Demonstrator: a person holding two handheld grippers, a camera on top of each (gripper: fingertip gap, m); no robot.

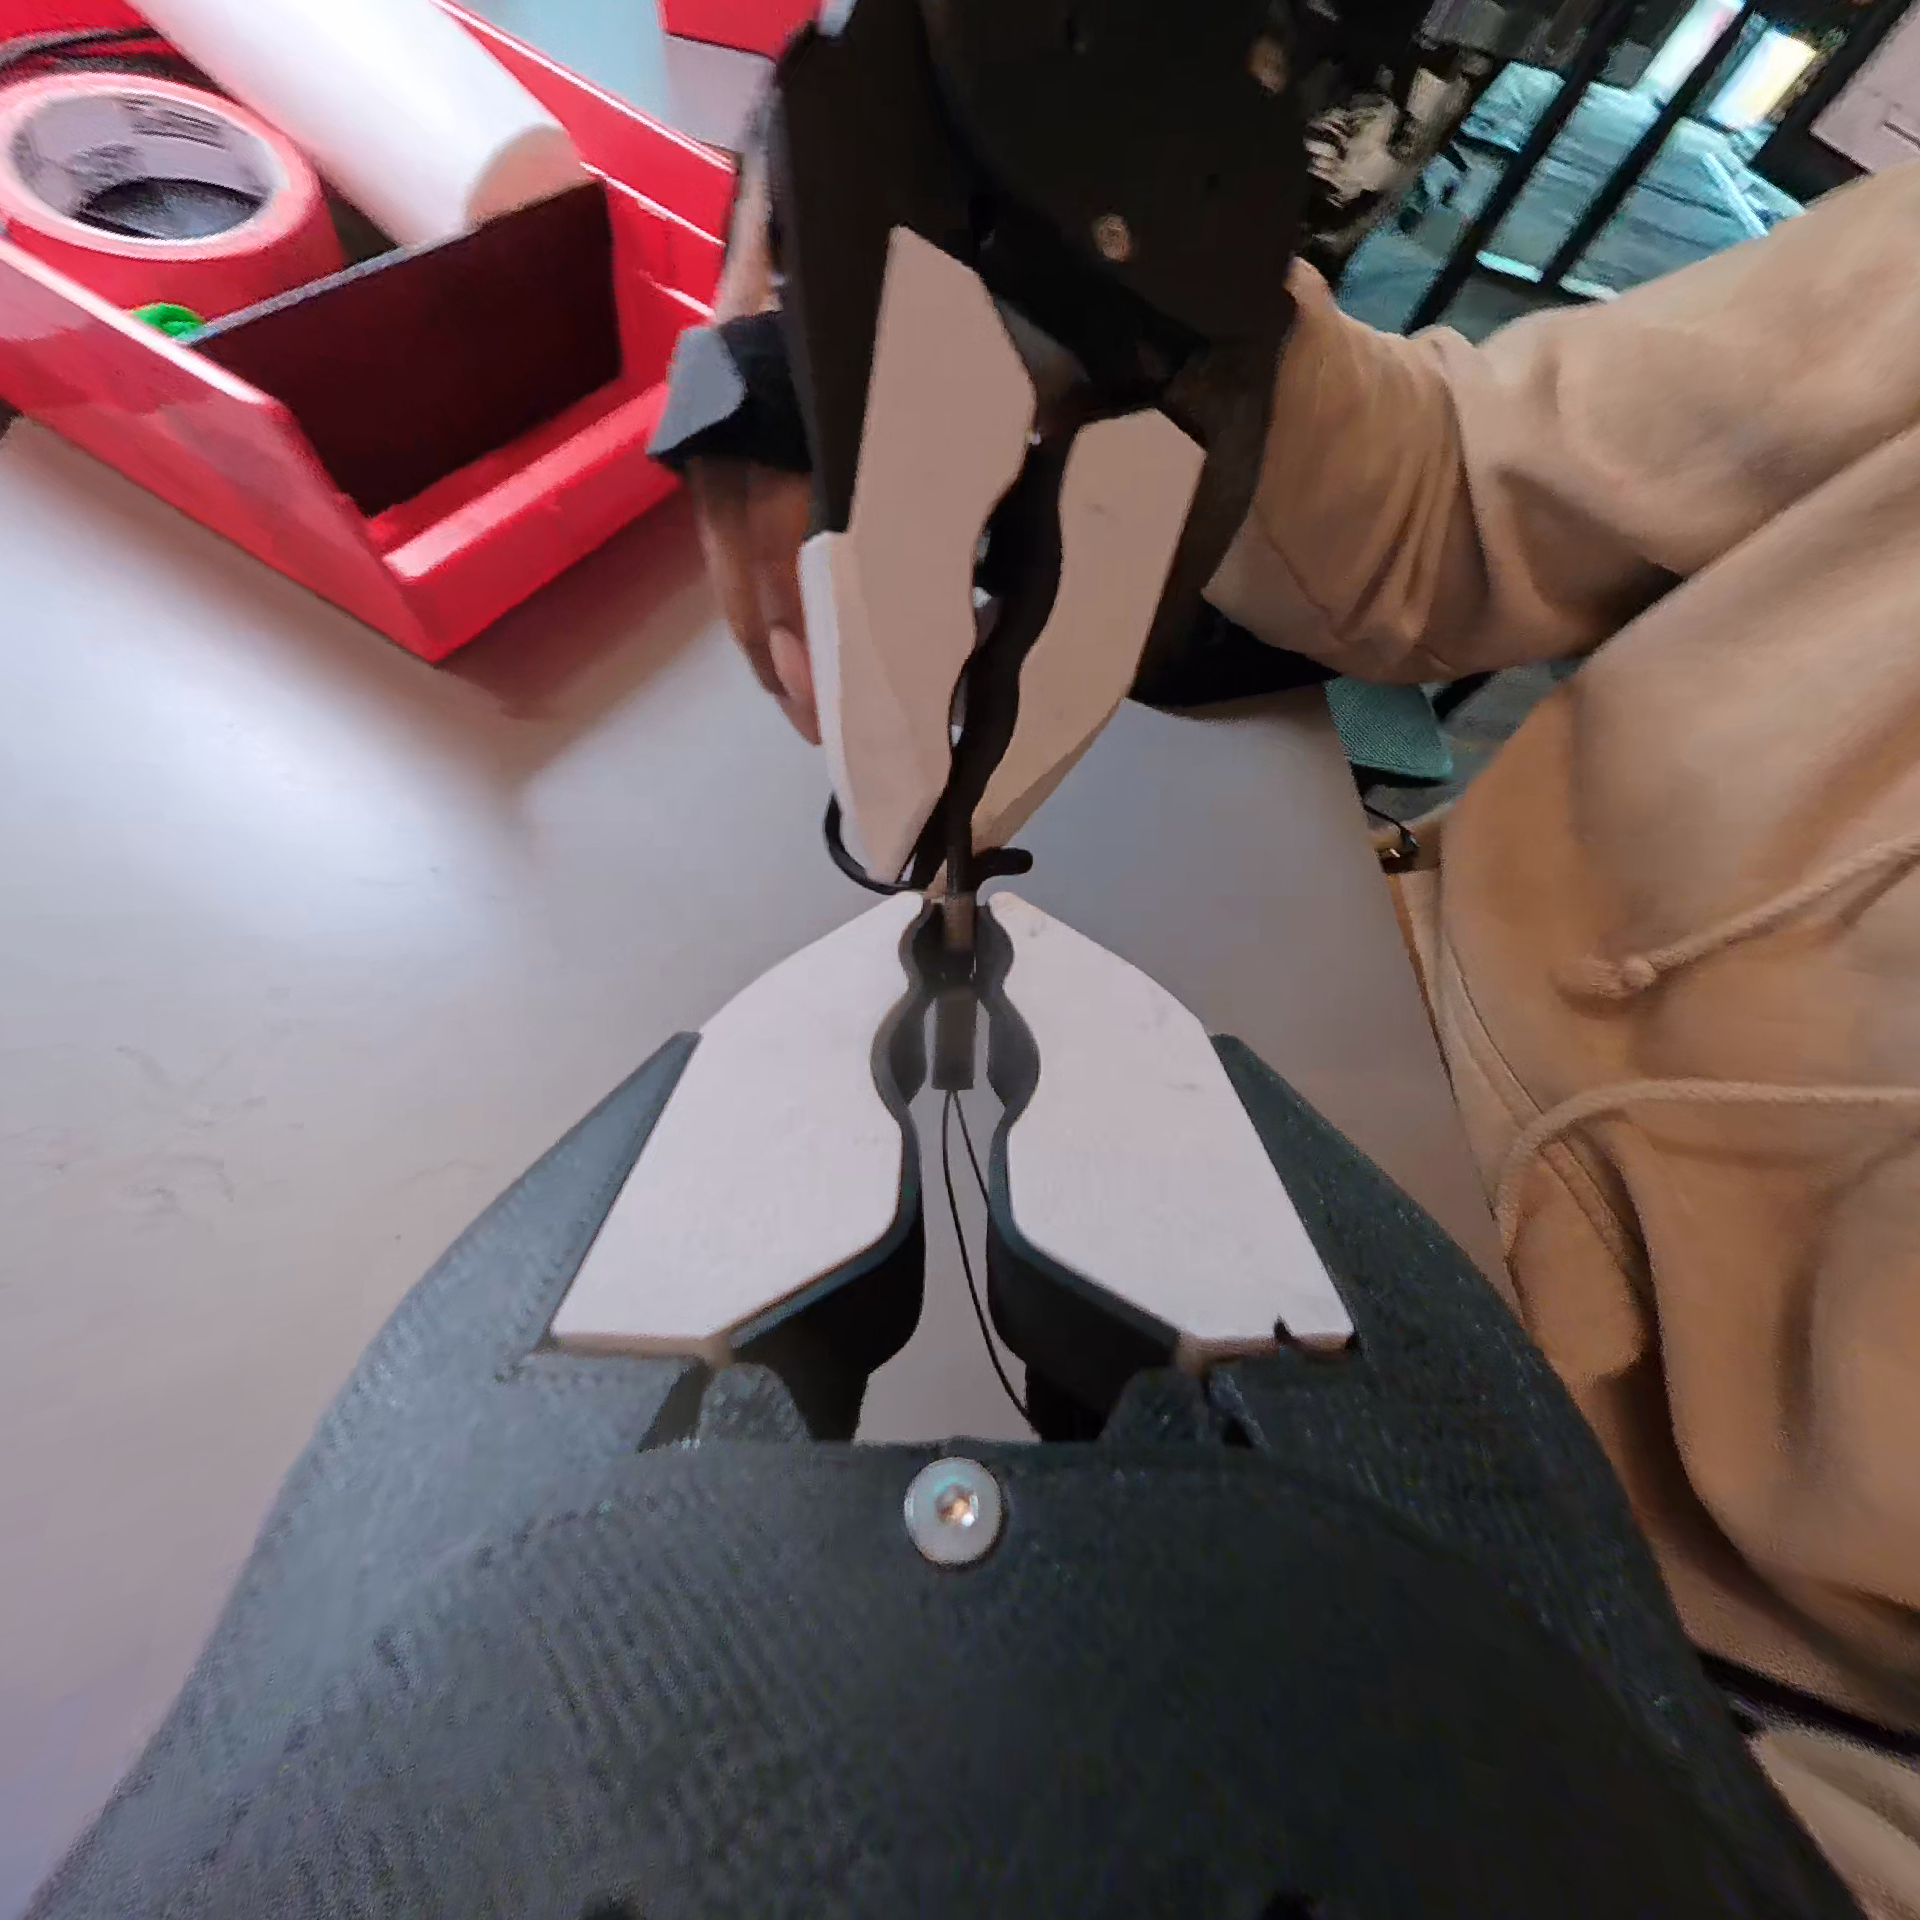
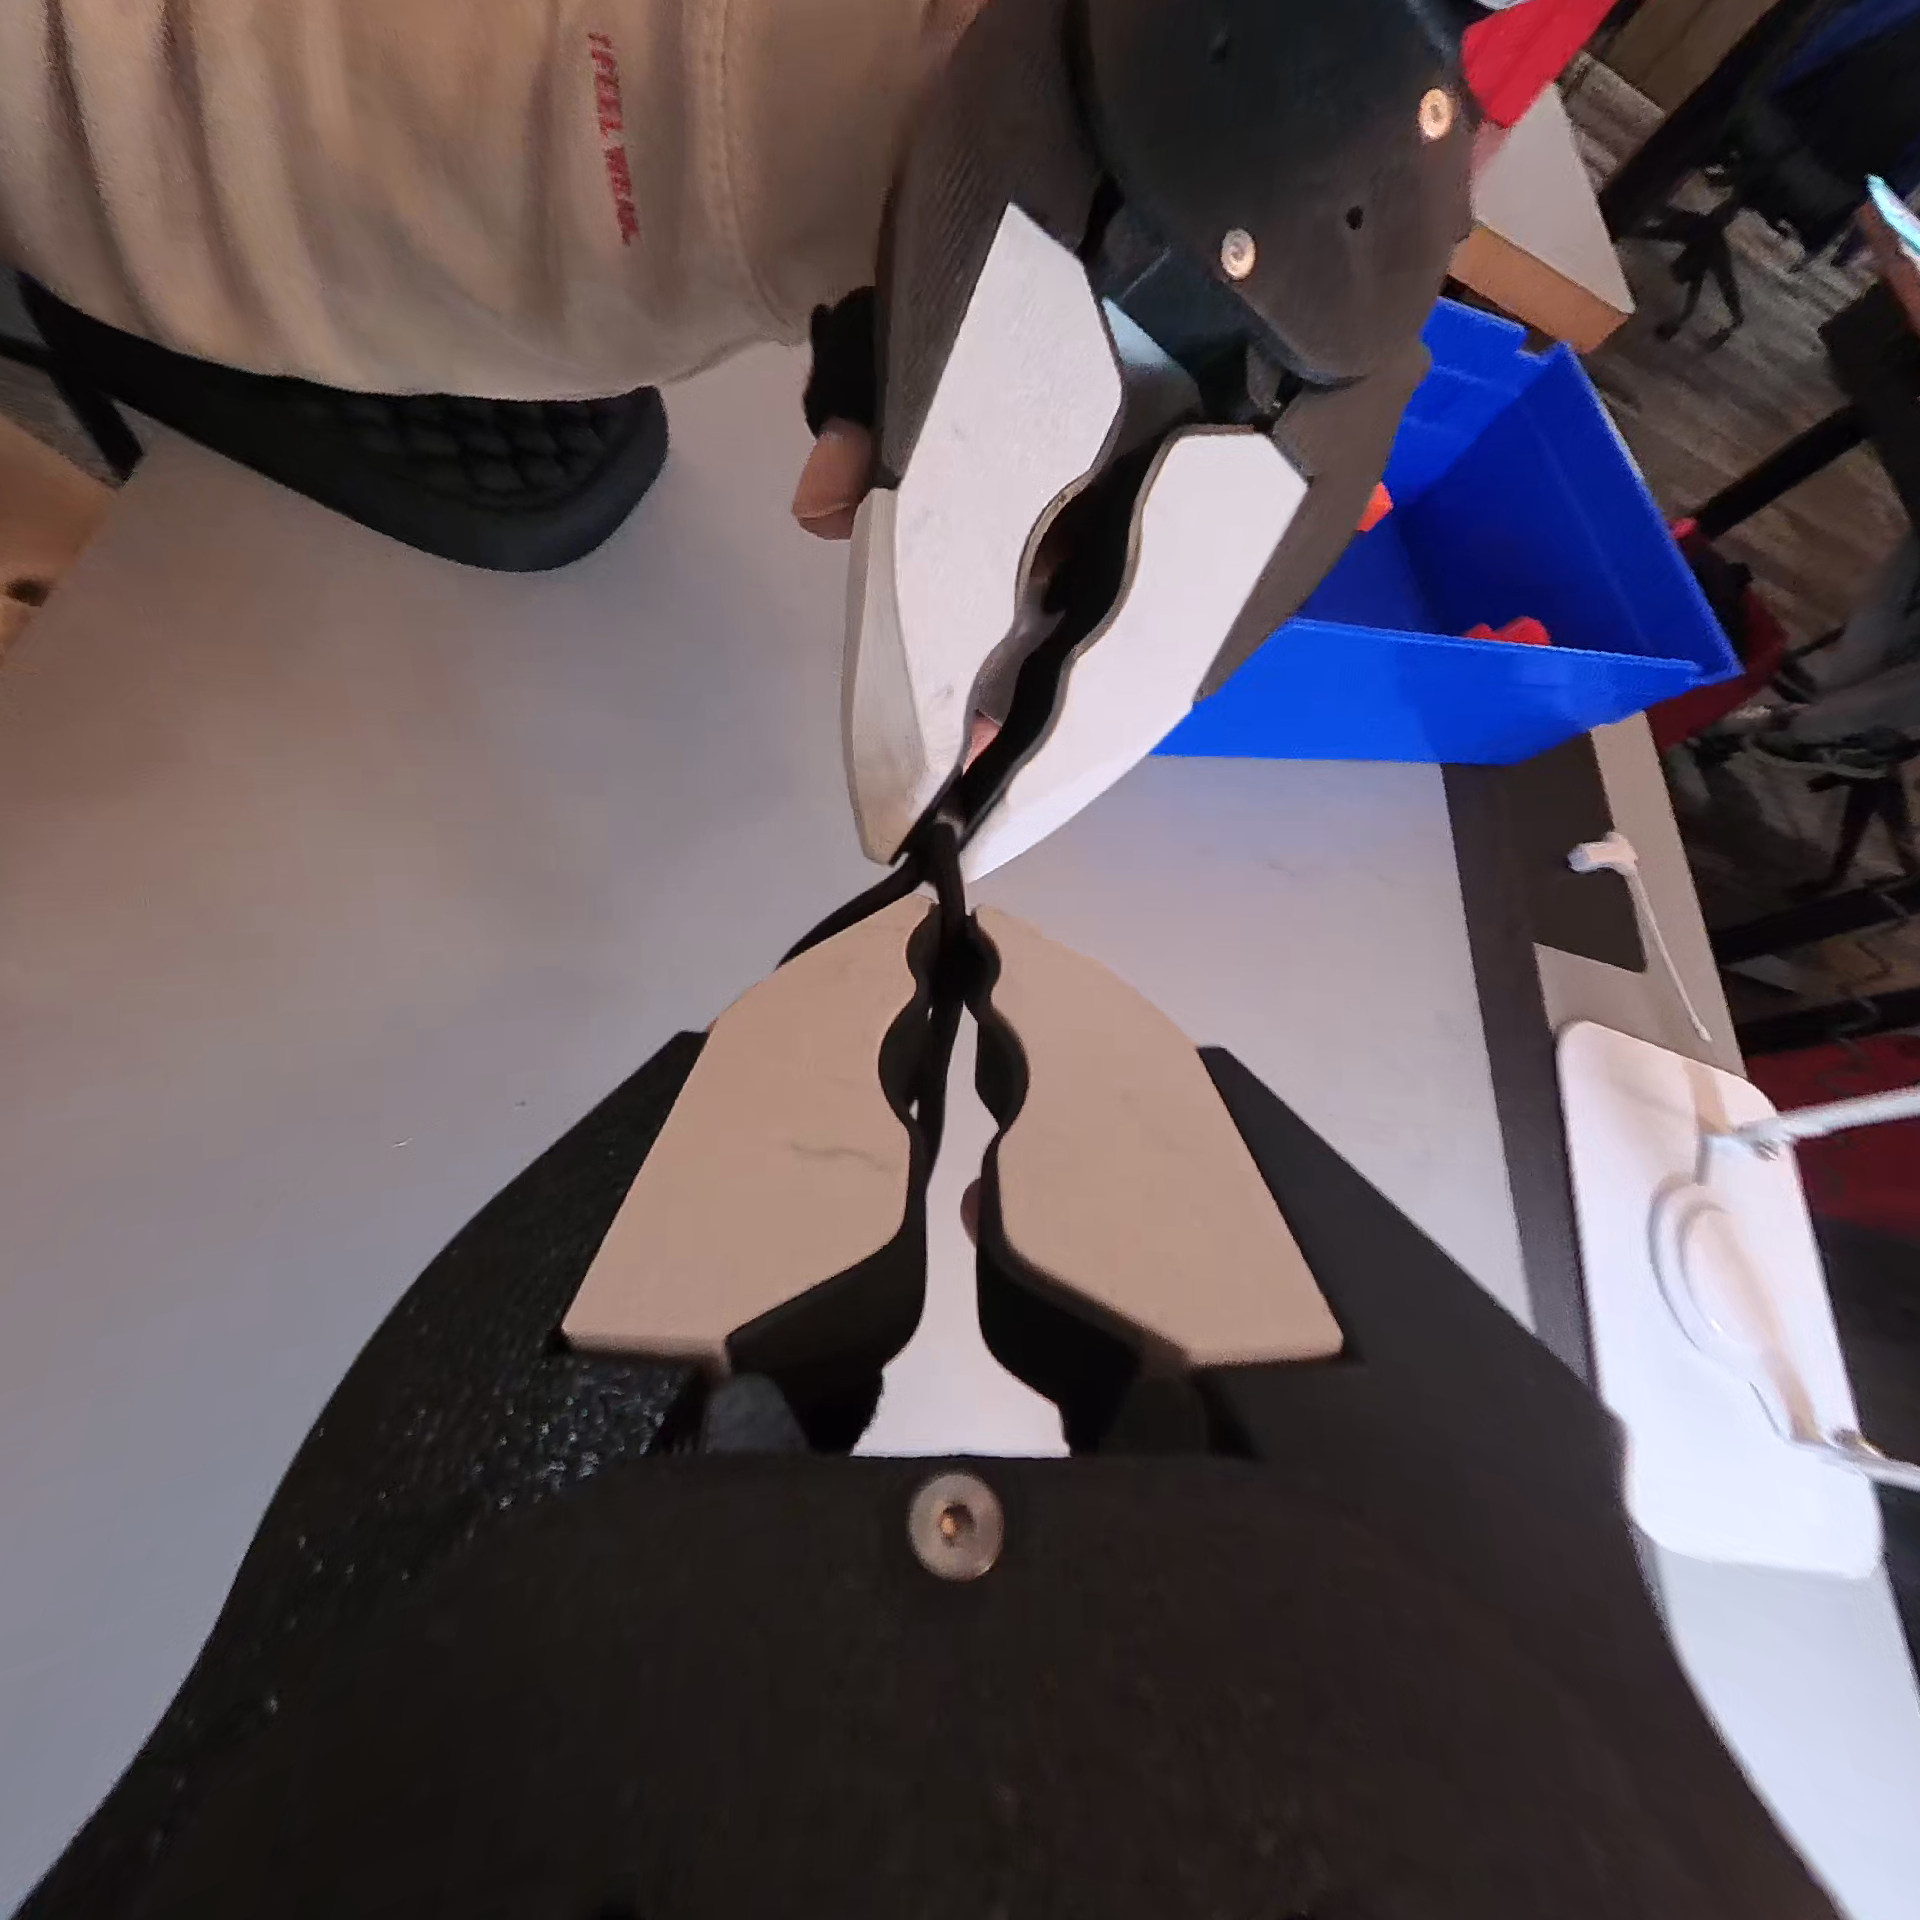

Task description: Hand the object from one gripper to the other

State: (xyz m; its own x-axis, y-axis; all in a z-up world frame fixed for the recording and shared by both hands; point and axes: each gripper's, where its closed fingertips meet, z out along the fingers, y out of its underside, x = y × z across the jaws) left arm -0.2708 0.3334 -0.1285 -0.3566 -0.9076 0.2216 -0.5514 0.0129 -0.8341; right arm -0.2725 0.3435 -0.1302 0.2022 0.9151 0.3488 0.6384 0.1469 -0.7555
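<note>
A thin black object (image 1: pixel 956 1039), a short rod with a fine cord trailing from it, is held between both grippers above the pale table (image 1: pixel 312 935). My left gripper (image 1: pixel 954 914) is shut on it, with the rod lying between the white fingers. My right gripper (image 1: pixel 961 836) comes down from above, tip to tip with the left. In the right wrist view my right gripper (image 2: pixel 951 914) is shut on the black object (image 2: pixel 940 883), and the left gripper (image 2: pixel 935 831) meets it from above, also shut on it.
A red bin (image 1: pixel 312 457) holds a red tape roll (image 1: pixel 156 197) and a white roll (image 1: pixel 364 94). A blue bin (image 2: pixel 1455 675) stands behind the left gripper. A white tray (image 2: pixel 1714 1299) lies at the table's right edge. The person's beige hoodie (image 1: pixel 1662 831) is close by.
</note>
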